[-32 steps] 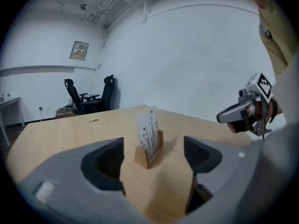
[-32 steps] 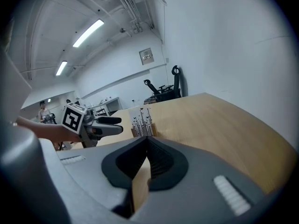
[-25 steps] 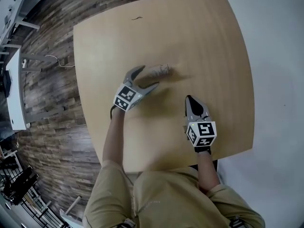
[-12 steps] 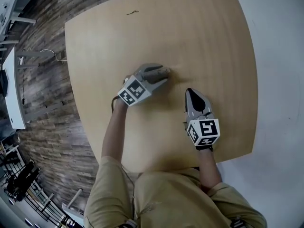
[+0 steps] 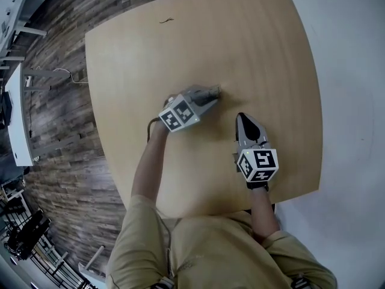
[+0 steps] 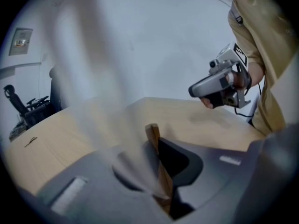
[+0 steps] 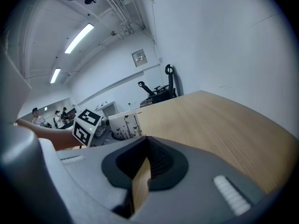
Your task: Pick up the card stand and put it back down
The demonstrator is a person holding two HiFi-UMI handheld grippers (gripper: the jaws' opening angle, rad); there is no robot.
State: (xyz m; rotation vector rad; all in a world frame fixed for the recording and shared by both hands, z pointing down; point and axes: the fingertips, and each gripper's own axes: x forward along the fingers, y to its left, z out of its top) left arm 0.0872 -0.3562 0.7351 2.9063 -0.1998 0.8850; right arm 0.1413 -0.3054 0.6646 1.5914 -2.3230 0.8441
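Note:
The card stand (image 5: 215, 90) is a small wooden block near the middle of the light wood table (image 5: 258, 41). My left gripper (image 5: 210, 94) reaches it from the left, and its jaws are closing with the stand between them. In the left gripper view the wooden piece (image 6: 153, 134) stands pinched between the dark pads of the left gripper (image 6: 158, 158), with a blurred pale sheet rising from it. My right gripper (image 5: 245, 119) rests near the table's front right, apart from the stand, jaws together and empty. The right gripper view shows its pads (image 7: 156, 160) meeting.
A small dark scrap (image 5: 165, 21) lies at the table's far left corner. The table's front edge (image 5: 240, 206) runs just ahead of the person's lap. White furniture (image 5: 18, 119) stands on the wooden floor to the left.
The left gripper has slid right onto the card stand and its jaws have come together around it. The right gripper has stayed in place.

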